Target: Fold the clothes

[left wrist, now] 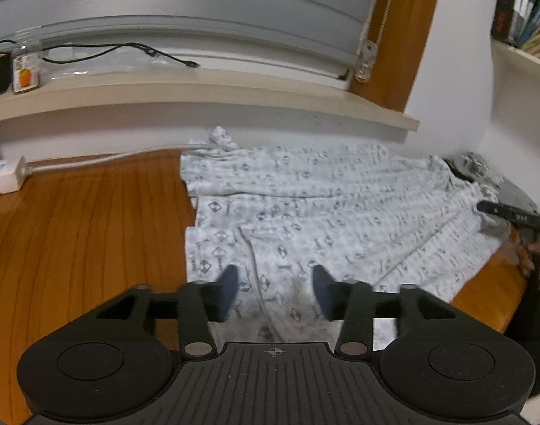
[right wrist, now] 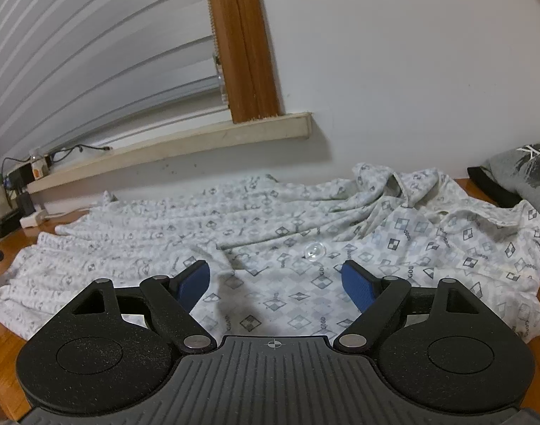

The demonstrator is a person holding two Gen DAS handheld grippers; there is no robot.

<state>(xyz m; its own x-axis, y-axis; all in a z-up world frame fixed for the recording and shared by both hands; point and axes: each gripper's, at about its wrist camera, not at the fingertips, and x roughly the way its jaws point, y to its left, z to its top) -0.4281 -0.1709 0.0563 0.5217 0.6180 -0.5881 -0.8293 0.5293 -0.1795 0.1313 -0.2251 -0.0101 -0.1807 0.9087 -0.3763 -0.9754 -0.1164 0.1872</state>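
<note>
A: Where is the garment?

B: The white patterned shirt (right wrist: 305, 233) lies spread across the wooden worktop (left wrist: 75, 233), below the windowsill (left wrist: 199, 95). In the left wrist view its cloth (left wrist: 323, 219) runs from the middle of the worktop to the right edge, with a fold line across the upper part. In the right wrist view the collar end is bunched up at the far right, and a clear button (right wrist: 314, 249) shows on the front.

A: What about the left hand-held gripper?

B: The left hand-held gripper (left wrist: 275, 285) hangs over the near edge of the shirt. Its blue pads (left wrist: 229, 288) stand apart with cloth lying beneath the gap, and neither pad presses on it. The picture is slightly blurred.

A: And the right one?

B: The right hand-held gripper (right wrist: 275, 279) is spread wide above the shirt front, just short of the button. Nothing sits between its fingers (right wrist: 358, 283); the cloth lies flat under them.

A: Anything else nearby?

B: A grey printed garment (right wrist: 528, 170) lies at the far right, touching the shirt's edge. A white power strip (left wrist: 4, 177) rests on the worktop by the wall at left, with its cable (left wrist: 110, 157) running toward the shirt. On the windowsill stand a small bottle (left wrist: 26, 67) with an orange label and a black cord (left wrist: 121, 51). Grey blinds (left wrist: 181, 10) hang above.
</note>
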